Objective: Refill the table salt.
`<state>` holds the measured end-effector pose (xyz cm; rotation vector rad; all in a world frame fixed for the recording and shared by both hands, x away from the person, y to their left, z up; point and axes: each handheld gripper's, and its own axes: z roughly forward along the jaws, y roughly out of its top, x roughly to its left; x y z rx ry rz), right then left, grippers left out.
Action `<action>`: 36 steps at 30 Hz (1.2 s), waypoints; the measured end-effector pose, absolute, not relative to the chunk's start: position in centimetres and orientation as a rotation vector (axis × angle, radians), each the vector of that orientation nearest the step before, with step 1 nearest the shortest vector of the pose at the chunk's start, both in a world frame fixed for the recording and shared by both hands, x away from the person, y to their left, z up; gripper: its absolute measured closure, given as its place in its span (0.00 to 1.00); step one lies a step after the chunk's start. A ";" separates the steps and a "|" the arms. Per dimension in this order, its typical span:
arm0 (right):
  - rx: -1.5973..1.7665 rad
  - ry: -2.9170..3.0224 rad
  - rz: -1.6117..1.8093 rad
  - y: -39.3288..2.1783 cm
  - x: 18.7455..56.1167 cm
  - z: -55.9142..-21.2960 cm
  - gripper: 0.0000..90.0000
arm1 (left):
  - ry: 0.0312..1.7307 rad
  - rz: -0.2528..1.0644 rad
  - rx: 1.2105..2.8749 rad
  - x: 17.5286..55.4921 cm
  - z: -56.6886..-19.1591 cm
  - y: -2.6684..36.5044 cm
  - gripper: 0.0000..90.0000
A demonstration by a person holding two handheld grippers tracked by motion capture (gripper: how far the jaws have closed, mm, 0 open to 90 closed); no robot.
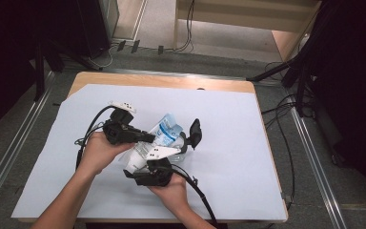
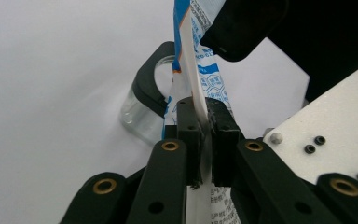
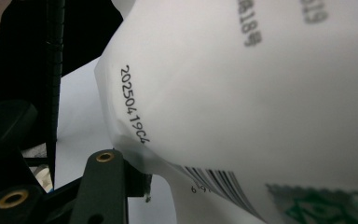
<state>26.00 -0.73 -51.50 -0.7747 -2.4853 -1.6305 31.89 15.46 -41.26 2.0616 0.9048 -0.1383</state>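
A white and blue printed plastic pouch is held up over the middle of the table between both grippers. My left gripper comes in from the left, and in the left gripper view its jaws are shut on the pouch's white side seam. My right gripper reaches up from the near side, its jaws on either side of the pouch's far end. In the right gripper view the pouch, with a date code and barcode, bulges over one finger; the other finger is hidden.
A clear glass jar stands on the table just beyond the pouch. A large white sheet covers the wooden table. Cables trail from both grippers toward the near edge. Dark stands and cables surround the table.
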 end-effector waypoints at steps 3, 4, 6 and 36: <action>-0.789 -2.507 -1.610 -0.7 26.0 -51.5 0.56 | 0.914 -0.127 2.067 31.8 -41.2 15.4 1.00; -0.792 -2.520 -1.602 -0.6 25.9 -51.5 0.56 | 0.916 -0.123 2.066 31.9 -41.2 15.4 1.00; -0.807 -2.546 -1.597 -0.6 25.8 -51.3 0.54 | 0.931 -0.113 2.068 31.9 -41.2 15.5 1.00; -0.810 -2.411 -1.647 -0.9 25.7 -50.9 0.60 | 0.923 -0.131 2.097 31.5 -41.1 15.3 0.97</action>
